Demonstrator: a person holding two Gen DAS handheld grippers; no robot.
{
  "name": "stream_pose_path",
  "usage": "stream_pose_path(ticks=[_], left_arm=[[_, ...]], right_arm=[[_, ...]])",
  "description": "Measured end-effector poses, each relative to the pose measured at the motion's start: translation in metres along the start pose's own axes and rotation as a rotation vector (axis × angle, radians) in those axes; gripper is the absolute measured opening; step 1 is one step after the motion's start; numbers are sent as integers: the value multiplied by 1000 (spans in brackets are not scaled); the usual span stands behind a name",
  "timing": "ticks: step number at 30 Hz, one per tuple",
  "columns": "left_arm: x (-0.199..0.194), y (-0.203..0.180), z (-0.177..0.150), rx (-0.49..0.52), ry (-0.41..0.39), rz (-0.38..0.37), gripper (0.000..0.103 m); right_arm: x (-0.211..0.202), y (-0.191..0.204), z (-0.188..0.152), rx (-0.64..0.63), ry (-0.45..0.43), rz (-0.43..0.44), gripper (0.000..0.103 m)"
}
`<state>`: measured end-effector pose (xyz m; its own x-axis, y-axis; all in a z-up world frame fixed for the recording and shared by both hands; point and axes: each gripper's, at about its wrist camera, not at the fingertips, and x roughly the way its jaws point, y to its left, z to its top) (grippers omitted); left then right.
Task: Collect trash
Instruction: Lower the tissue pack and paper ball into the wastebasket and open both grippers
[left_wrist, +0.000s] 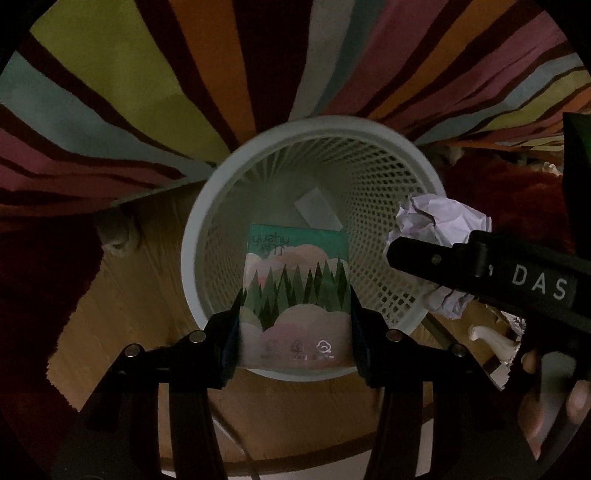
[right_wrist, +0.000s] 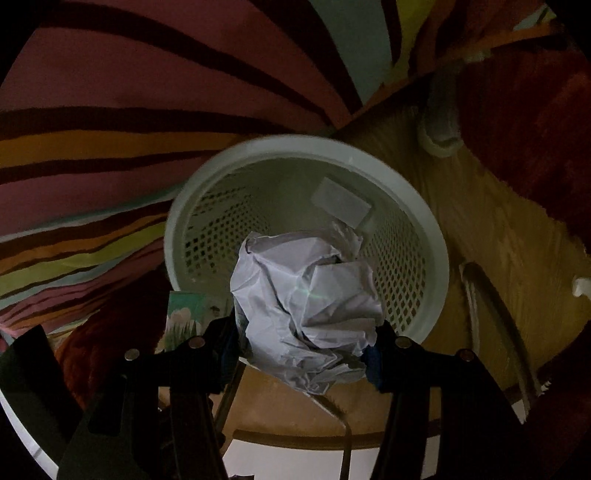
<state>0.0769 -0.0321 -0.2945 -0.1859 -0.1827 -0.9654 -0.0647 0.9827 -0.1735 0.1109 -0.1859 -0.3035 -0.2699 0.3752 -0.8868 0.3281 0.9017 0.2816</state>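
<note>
The basket (left_wrist: 388, 177) mouth gapes open below — only a flat white card (left_wrist: 317, 208) inside; striped fabric (left_wrist: 110, 92) crowds its far rim.

The right gripper (right_wrist: 306, 341) clamps a crumpled paper ball (right_wrist: 304, 314) at centre, just above the near rim of a white mesh bin (right_wrist: 417, 206). Inside the bin, at one o'clock, lies a pale flat packet (right_wrist: 341, 201). A printed pack (right_wrist: 184, 314) peeks at nine o'clock; a striped cloth (right_wrist: 110, 129) spans ten o'clock.

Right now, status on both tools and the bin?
Left tool shut on tissue pack. Right tool shut on crumpled paper. Both over white basket. Nothing blocking.
</note>
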Motion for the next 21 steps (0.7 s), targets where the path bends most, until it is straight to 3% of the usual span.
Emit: stream_pose_path(ticks=[4,5,6,7,21], left_arm=[[9,-3,2,0,27,-16,52],[11,-4,2,-1,34,-14,66],[13,-5,3,3,39,11,73],[14,-6,3,6,40,22,79],[11,-2,3,-5,32,25,80]], right_arm=[[6,-4,-1,7,14,5,59],[8,-3,-1,9,17,8,76],[9,-4,-1,12,19,6,91],[8,-4,1,15,17,2,92],[5,-12,-8,40,-16,-18,92]])
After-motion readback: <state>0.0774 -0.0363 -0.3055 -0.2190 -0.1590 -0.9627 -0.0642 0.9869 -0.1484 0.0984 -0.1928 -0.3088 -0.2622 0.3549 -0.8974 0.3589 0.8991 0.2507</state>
